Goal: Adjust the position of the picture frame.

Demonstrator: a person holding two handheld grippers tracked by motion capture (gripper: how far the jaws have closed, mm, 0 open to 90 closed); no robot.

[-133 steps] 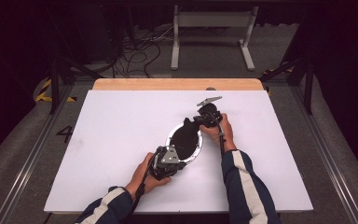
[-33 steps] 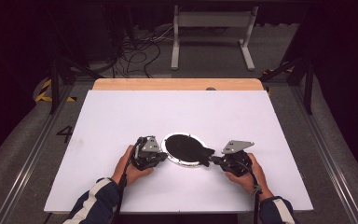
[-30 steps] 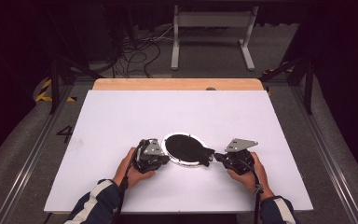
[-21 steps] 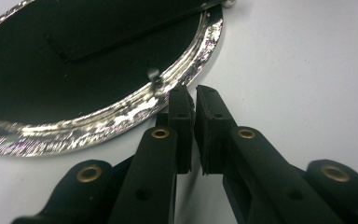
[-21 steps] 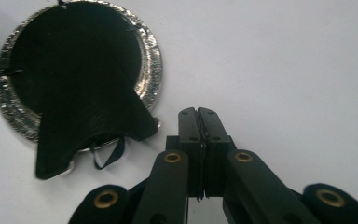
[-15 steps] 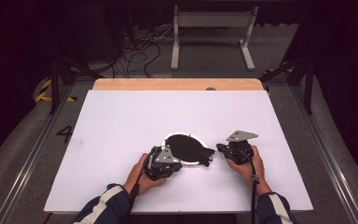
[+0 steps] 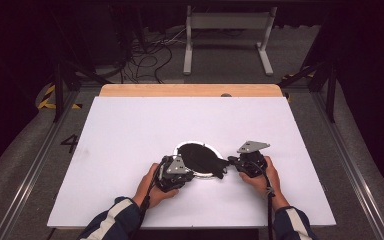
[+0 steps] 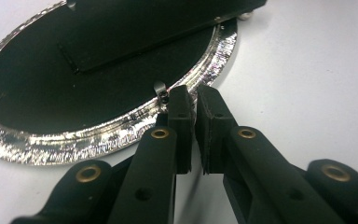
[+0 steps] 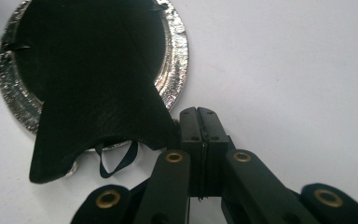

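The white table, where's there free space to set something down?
The white table lies bare along its far half by the wooden edge, and on both outer sides. It is crowded near the front middle: foil plate, black cloth, left gripper, right gripper.

A white table (image 7: 130, 150) carries a round foil dish (image 7: 182, 148) between the left gripper (image 7: 180, 172) and right gripper (image 7: 240, 162).

High view looks down from above; both claw views (very close, perhaps tilted) share the foil plate (image 7: 198, 161).
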